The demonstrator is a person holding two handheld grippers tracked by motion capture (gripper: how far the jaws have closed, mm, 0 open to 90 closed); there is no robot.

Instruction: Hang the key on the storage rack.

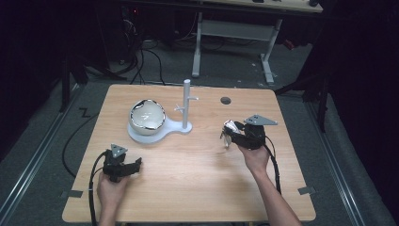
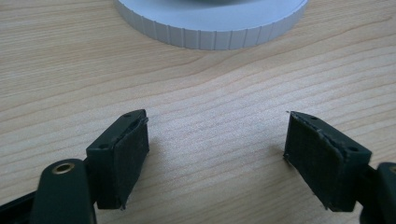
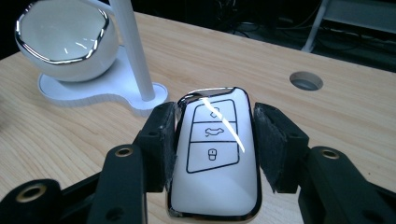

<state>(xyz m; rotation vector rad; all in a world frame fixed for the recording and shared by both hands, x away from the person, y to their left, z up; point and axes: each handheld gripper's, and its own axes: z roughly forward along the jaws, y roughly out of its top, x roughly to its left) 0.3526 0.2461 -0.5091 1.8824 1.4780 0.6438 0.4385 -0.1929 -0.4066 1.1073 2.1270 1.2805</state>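
We have the car key fob [image 3: 215,158] pinched between the pads of the right claw [image 3: 215,144], lifted off the desk [image 1: 197,179], right of the white stand [image 1: 162,129]. Pickup looks done. Left claw [image 2: 215,154] gapes wide, holding nothing, low before the stand's base. Left to do, we judge: carry the fob to the stand, probably its bowl [image 1: 147,116] or post [image 1: 187,103].

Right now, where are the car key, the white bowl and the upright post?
car key [image 3: 215,154], right gripper view, on its button face.
white bowl [image 1: 147,116], high view, on its inside.
upright post [image 1: 187,101], high view, mid-shaft.
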